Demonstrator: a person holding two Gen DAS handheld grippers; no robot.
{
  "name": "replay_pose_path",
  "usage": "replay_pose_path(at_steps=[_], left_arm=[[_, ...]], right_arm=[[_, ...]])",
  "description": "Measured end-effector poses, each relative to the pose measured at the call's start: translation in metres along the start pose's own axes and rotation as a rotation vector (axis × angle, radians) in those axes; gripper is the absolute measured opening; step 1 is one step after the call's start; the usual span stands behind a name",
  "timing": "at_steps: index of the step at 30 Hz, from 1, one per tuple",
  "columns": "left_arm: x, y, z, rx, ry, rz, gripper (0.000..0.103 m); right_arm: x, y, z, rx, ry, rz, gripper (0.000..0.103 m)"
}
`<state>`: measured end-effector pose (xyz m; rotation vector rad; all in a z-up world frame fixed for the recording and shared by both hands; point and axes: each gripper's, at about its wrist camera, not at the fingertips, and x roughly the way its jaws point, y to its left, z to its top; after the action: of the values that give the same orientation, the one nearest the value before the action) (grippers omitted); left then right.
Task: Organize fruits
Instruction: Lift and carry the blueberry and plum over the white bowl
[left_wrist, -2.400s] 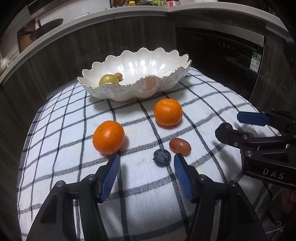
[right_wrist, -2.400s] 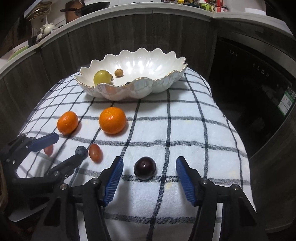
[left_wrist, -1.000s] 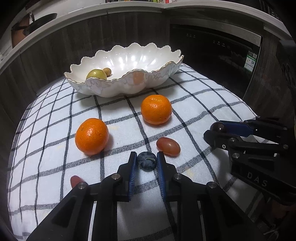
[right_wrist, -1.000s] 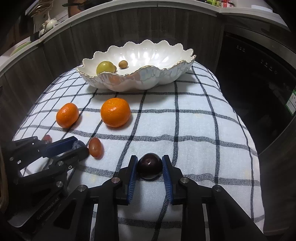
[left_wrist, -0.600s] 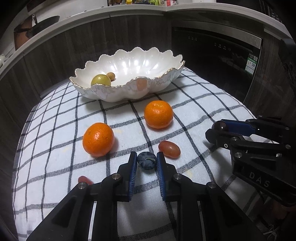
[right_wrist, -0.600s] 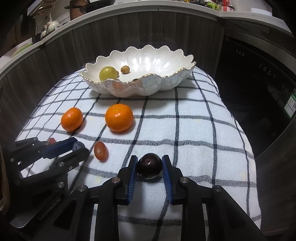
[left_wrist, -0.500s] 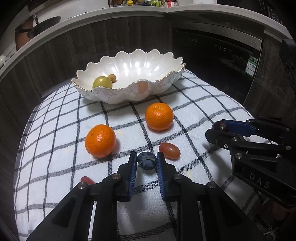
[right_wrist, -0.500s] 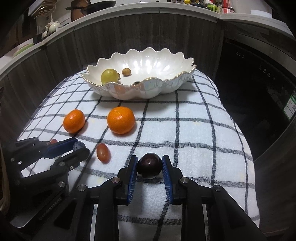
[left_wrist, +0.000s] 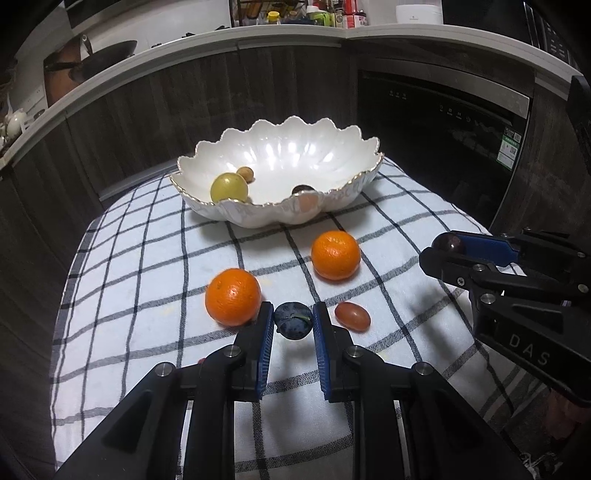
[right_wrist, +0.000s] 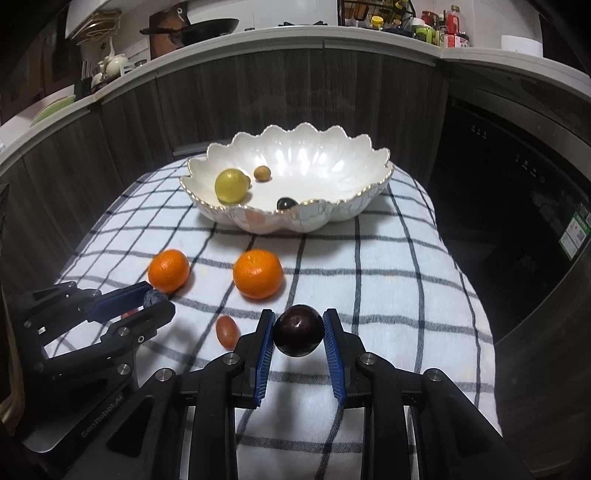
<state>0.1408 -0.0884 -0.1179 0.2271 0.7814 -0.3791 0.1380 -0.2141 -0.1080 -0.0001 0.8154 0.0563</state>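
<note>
Fruits are what I am gathering, and two are already in my grip, both in front of the white bowl (left_wrist: 280, 158). My left tool (left_wrist: 292, 325) is pinched narrow on a small blue berry (left_wrist: 293, 319), held clear above the checked cloth (left_wrist: 147, 258). My right tool (right_wrist: 298, 334) is clamped on a dark plum (right_wrist: 298, 329), also off the cloth.

Both look light, round and smooth-skinned, so I judge they could roll or squirt out of the pads; the berry seems soft enough to bruise, and a hold across the widest middle suits each.

In front of the bowl, two oranges (left_wrist: 233, 296) (left_wrist: 335, 254) sit on the cloth, with a small red oval fruit (left_wrist: 352, 315) nearer to me. Those oranges look firmer and heavier and would need wider jaws.

Inside the bowl lie a yellow-green fruit (right_wrist: 231, 185), a small tan one (right_wrist: 262, 173) and a dark ball (right_wrist: 287, 203) half hidden behind the front rim. A red scrap shows beside my left tool in the right view; I cannot tell what it is. The surface under the cloth is covered.
</note>
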Motion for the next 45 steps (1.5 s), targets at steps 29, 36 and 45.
replay_pose_path(at_steps=[29, 36, 45], left_arm=[[0.0, 0.012, 0.068, -0.013, -0.052, 0.036, 0.022], [0.012, 0.018, 0.085, -0.018, -0.051, 0.043, 0.022], [0.029, 0.021, 0.104, -0.026, -0.046, 0.044, 0.022]], right_arm=[[-0.004, -0.02, 0.064, 0.005, -0.086, -0.007, 0.028], [0.005, -0.026, 0.082, 0.0, -0.094, -0.012, 0.028], [0.02, -0.039, 0.106, 0.005, -0.106, -0.03, 0.028]])
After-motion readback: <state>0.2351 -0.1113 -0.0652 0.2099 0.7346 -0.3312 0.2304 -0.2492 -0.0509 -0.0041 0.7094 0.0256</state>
